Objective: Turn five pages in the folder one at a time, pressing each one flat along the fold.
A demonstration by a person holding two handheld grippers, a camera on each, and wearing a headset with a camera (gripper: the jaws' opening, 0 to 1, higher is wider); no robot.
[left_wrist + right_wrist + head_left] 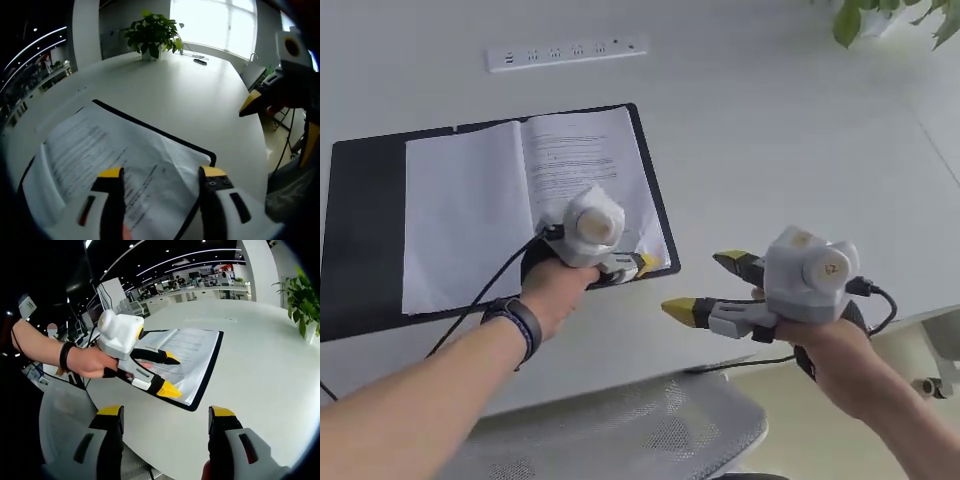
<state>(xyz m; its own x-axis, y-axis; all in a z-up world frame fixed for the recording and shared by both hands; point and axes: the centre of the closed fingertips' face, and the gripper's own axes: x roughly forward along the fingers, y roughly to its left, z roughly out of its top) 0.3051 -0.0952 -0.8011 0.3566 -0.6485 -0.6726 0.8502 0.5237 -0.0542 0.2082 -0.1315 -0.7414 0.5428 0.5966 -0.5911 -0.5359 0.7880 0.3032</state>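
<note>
1. Nearest the headset are the person's two forearms; the left one wears a dark wristband (520, 320), and each hand grips a tool.
2. An open black folder (365, 230) lies flat on the white table (770, 130), left of centre in the head view. A blank page (465, 220) lies on its left half and a printed page (580, 160) on its right. The print is too small to read.
3. At the folder's lower right corner is the left gripper (645, 265). The hand and the tool's body cover that corner in the head view, and one jaw tip is hidden there.
4. In the left gripper view, the left gripper (162, 175) has its jaws spread wide above the printed page, clamped on nothing. Whether the tips touch the paper cannot be told. The folder's black edge (150, 127) runs past the page.
5. To the right of the folder and clear of it, the right gripper (700, 283) has its jaws apart and holds nothing. It points towards the left gripper.
6. In the right gripper view, the right gripper (166, 412) faces the left gripper (174, 375), which sits over the folder (207, 370) near its close corner.
7. Beyond the folder lies a white power strip (565, 52).
8. A potted plant (880, 15) is cut off at the top edge.
9. A grey mesh chair (640, 430) stands below the table's near edge.
</note>
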